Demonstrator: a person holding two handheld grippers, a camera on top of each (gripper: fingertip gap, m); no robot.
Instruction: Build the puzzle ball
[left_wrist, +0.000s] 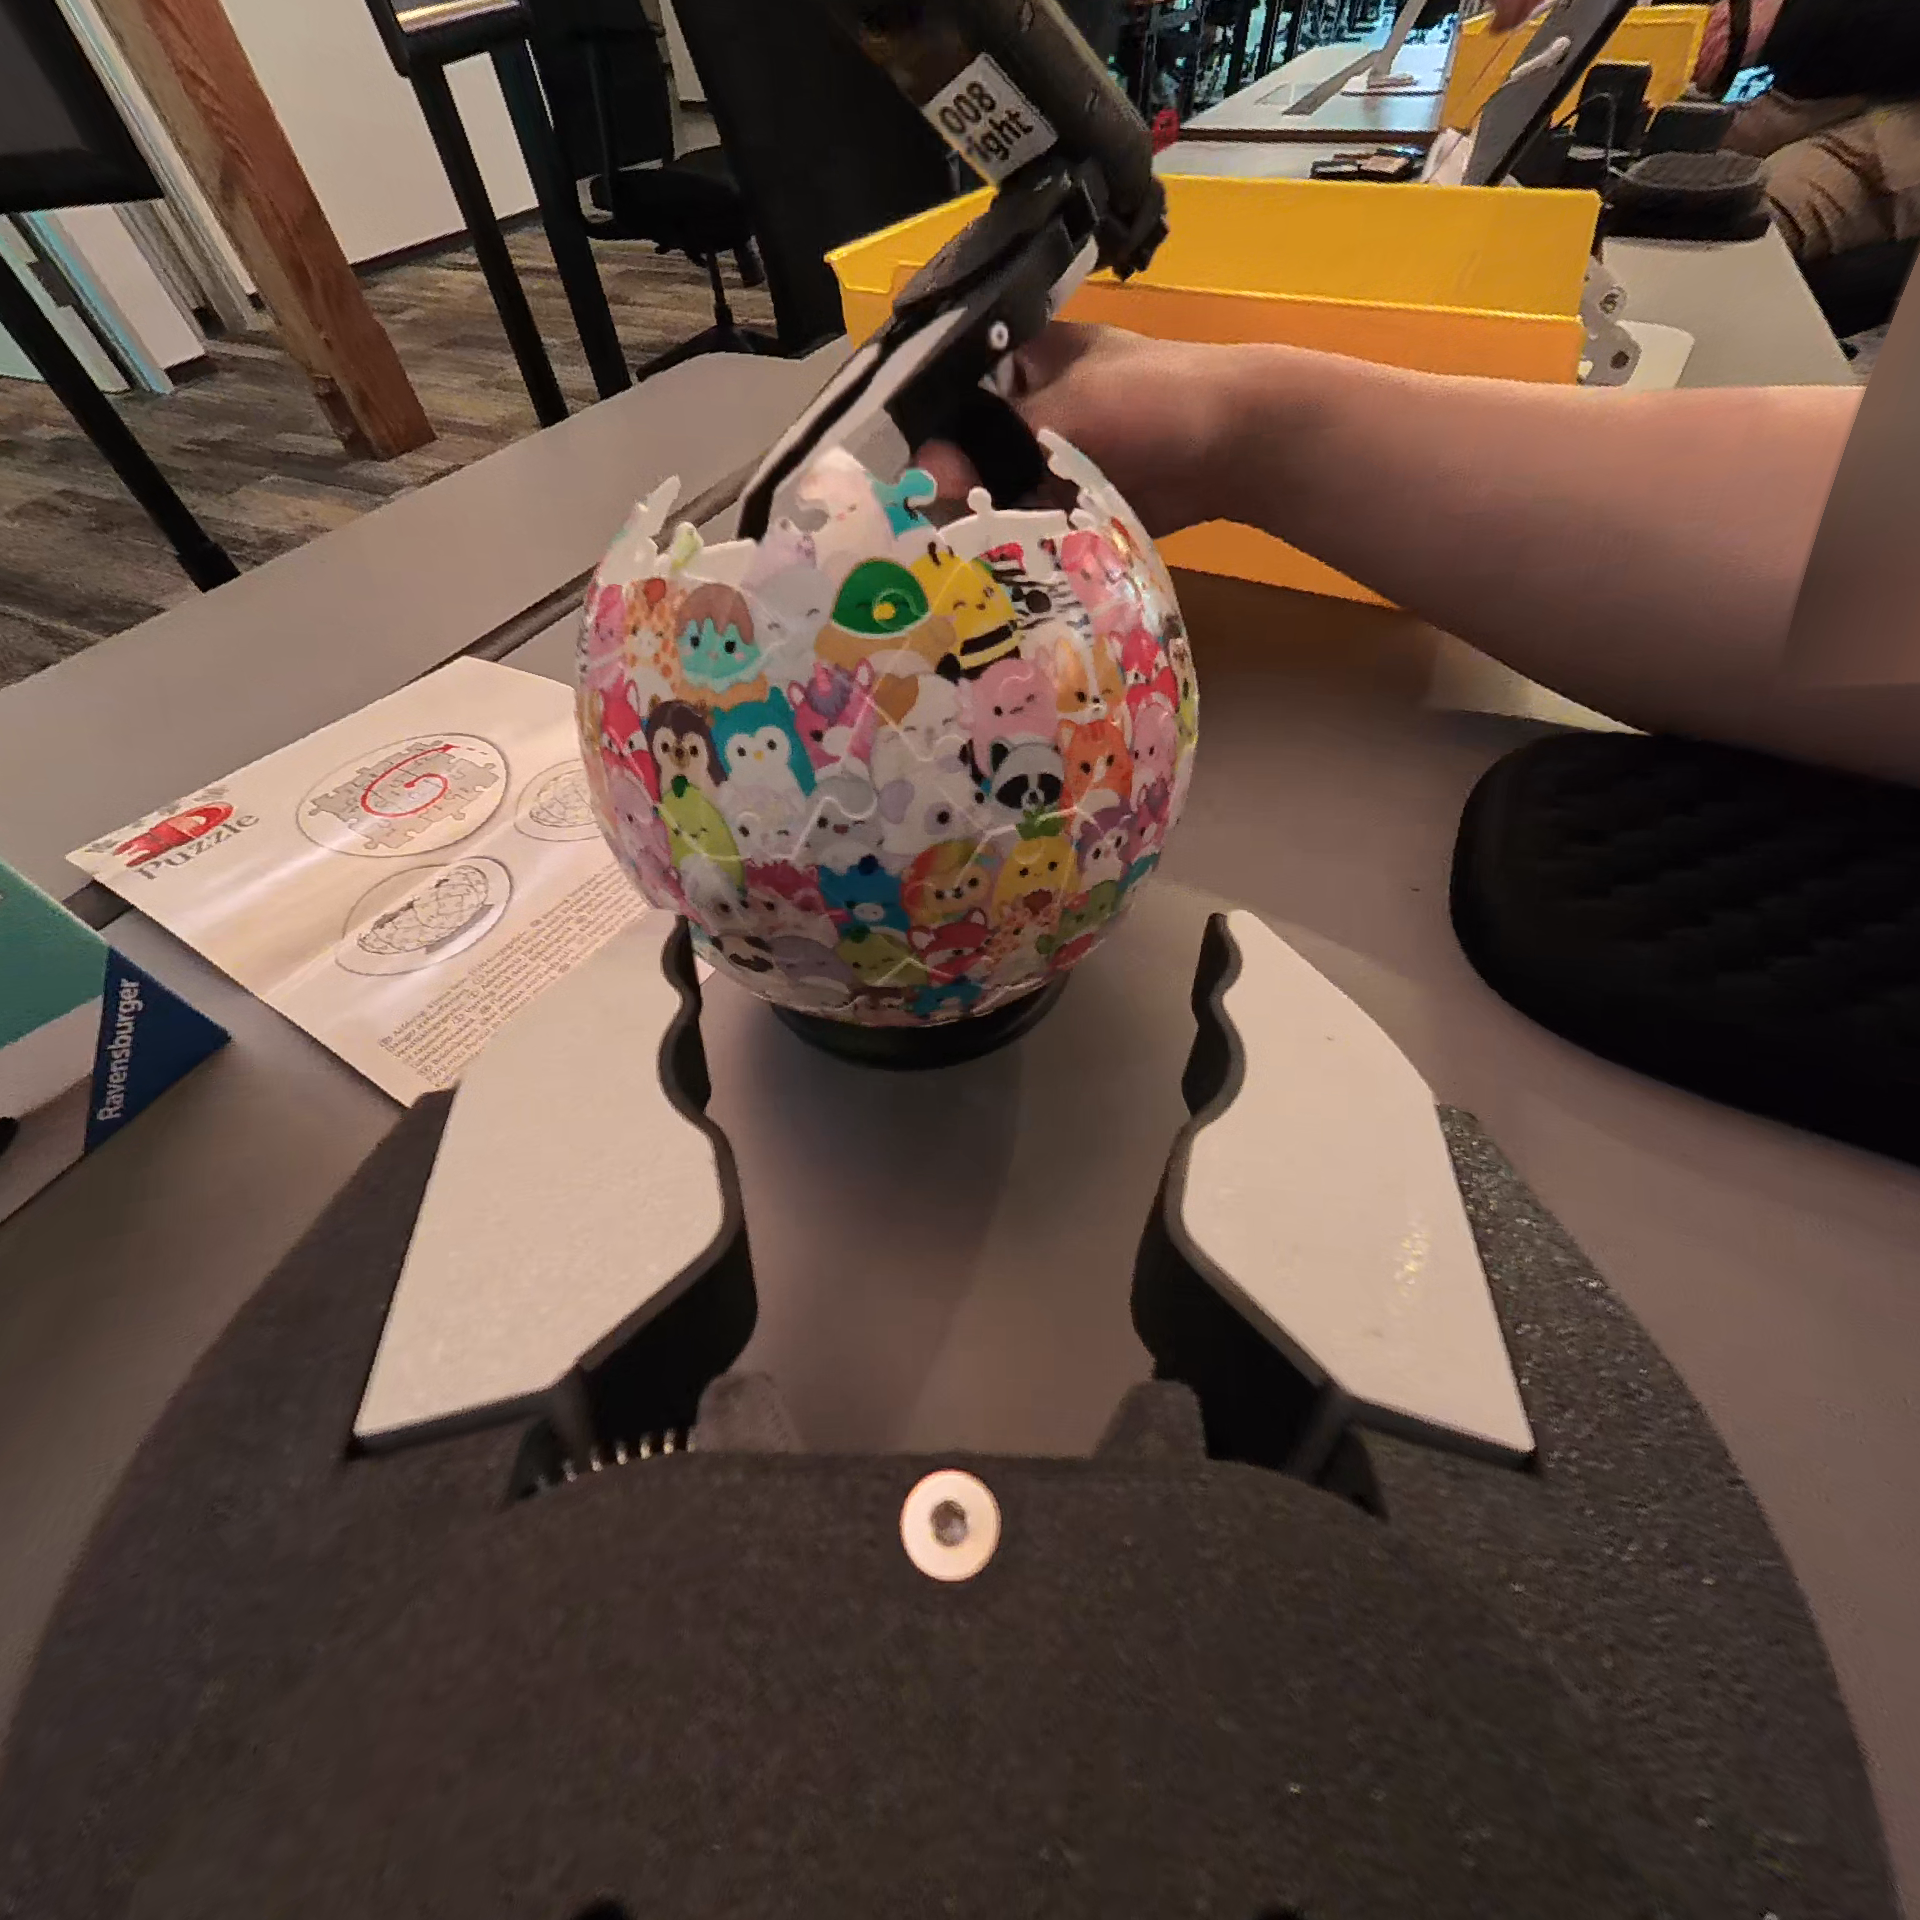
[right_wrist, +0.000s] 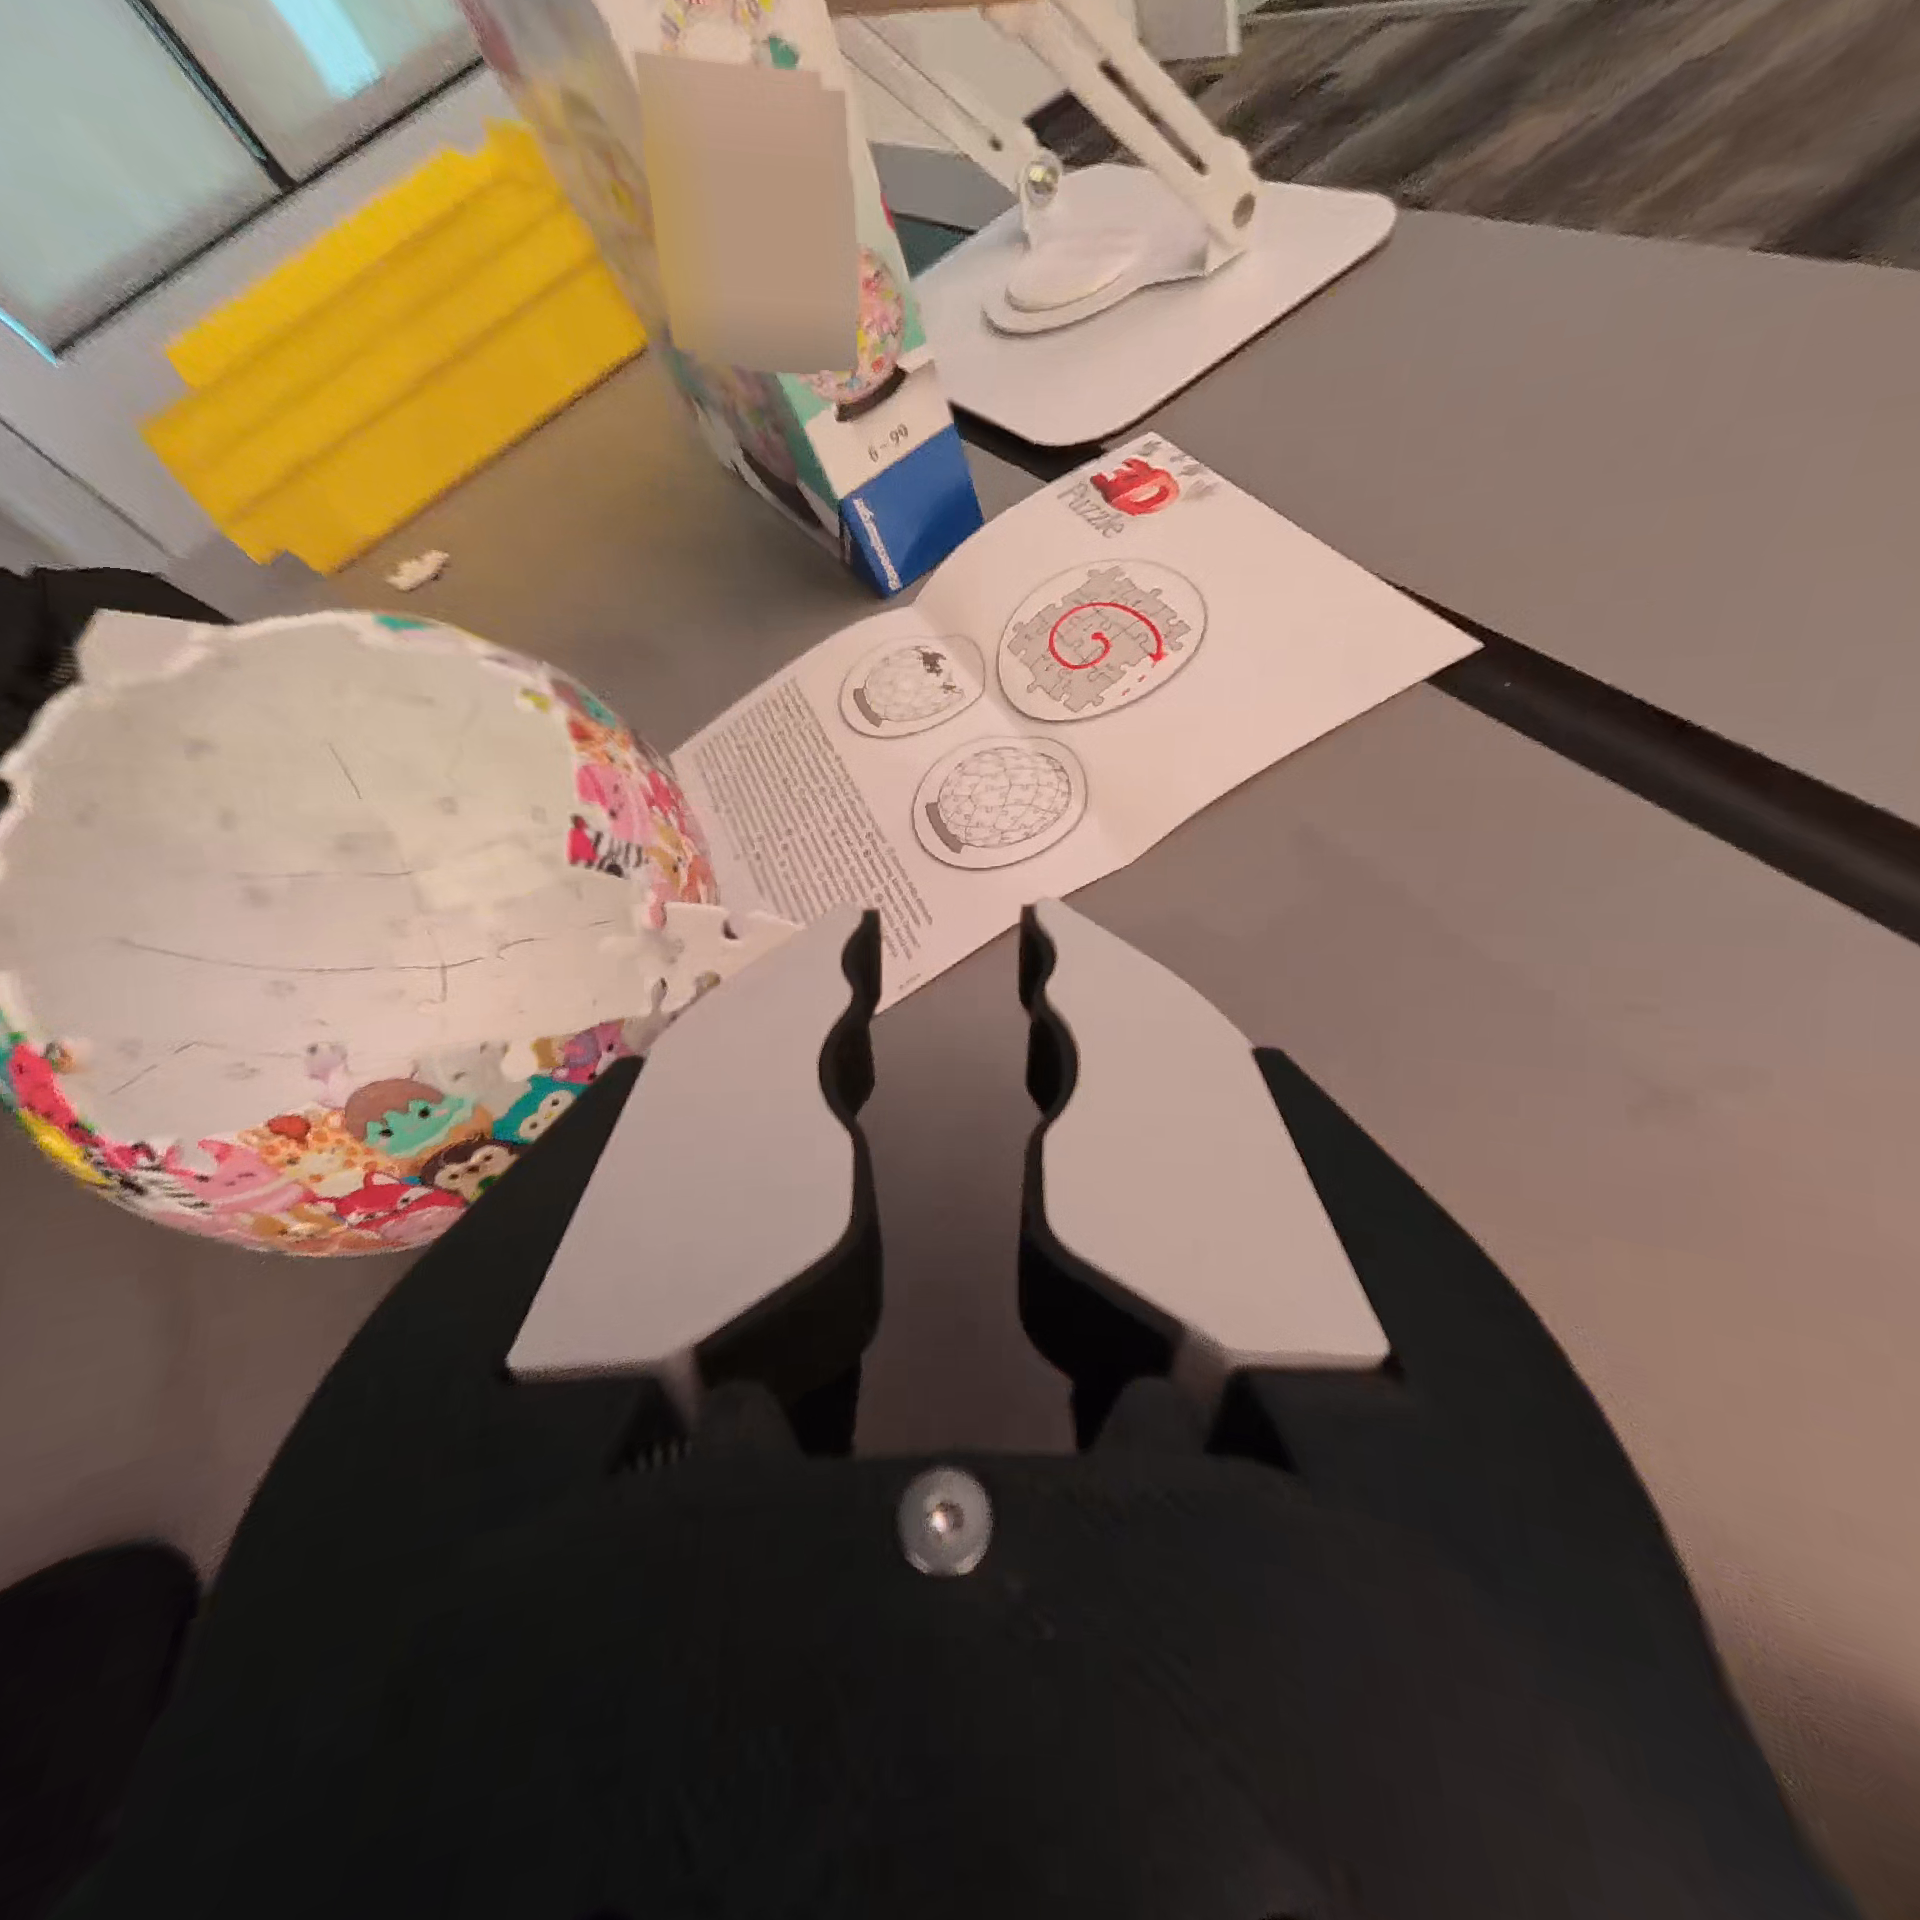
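Note:
The puzzle ball (left_wrist: 883, 769), covered in colourful cartoon animals, stands on a black ring stand (left_wrist: 920, 1039) on the grey table. Its top is open with a jagged rim. My left gripper (left_wrist: 951, 935) is open and empty, its fingers just in front of the ball's base on either side. My right gripper (left_wrist: 873, 488) reaches down at the ball's open top rim. In the right wrist view the right gripper (right_wrist: 951, 920) is narrowly open with nothing between the fingers, beside the ball's white inside (right_wrist: 312, 883).
An instruction sheet (left_wrist: 364, 852) lies left of the ball, with the puzzle box (left_wrist: 135, 1049) beside it. Yellow bins (left_wrist: 1351, 270) stand behind. A black pad (left_wrist: 1704, 914) lies at the right under a person's arm (left_wrist: 1455, 540). A white stand (right_wrist: 1143, 260) and a loose piece (right_wrist: 419, 566) are farther off. Across from one pair of fingers to the other is roughly 20 centimeters.

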